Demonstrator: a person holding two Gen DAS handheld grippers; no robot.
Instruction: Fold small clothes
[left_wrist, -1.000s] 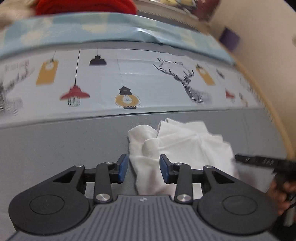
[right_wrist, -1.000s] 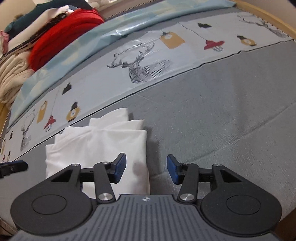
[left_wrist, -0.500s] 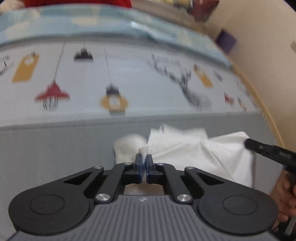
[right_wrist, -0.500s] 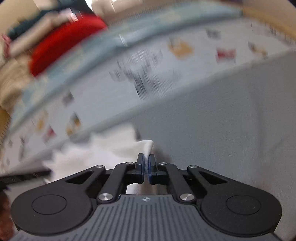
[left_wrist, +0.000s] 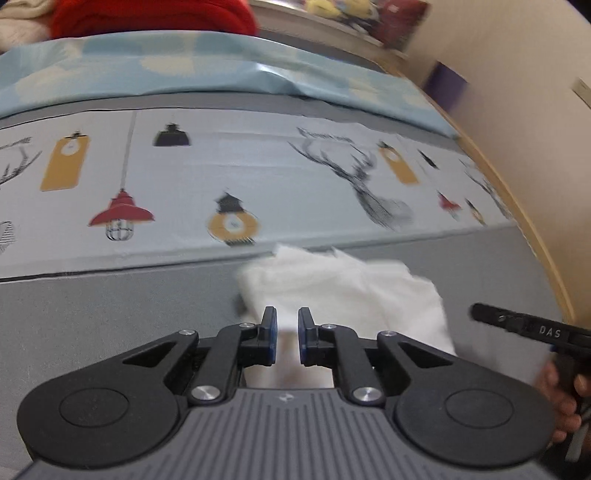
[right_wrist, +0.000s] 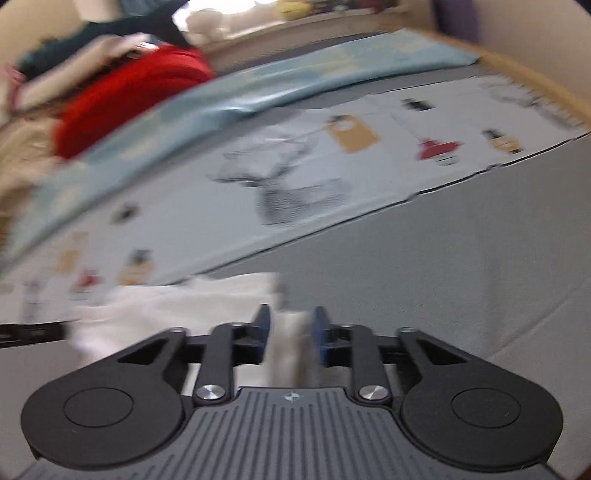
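A small white garment (left_wrist: 343, 288) lies crumpled and partly folded on the grey bed cover (left_wrist: 110, 317). My left gripper (left_wrist: 287, 326) is over its near left edge; its jaws are opening, a narrow gap shows between the blue pads (left_wrist: 269, 334), and white cloth lies in that gap without being pinched. In the blurred right wrist view the garment (right_wrist: 177, 306) spreads to the left. My right gripper (right_wrist: 291, 319) is at its right edge, jaws opening, with a loose fold of cloth standing between them. The right gripper (left_wrist: 517, 325) also shows at the garment's right side.
A printed sheet (left_wrist: 258, 173) with lamps and deer runs across the bed behind the garment. Beyond it lie a light blue cover (left_wrist: 184, 66) and a pile of red and beige clothes (right_wrist: 122, 99). A wooden bed edge (left_wrist: 524, 206) and a wall bound the right side.
Both grippers closed on the garment's near edge half a second ago and pulled it up a little. Now both have parted their jaws and the cloth sits looser, shifted slightly away.
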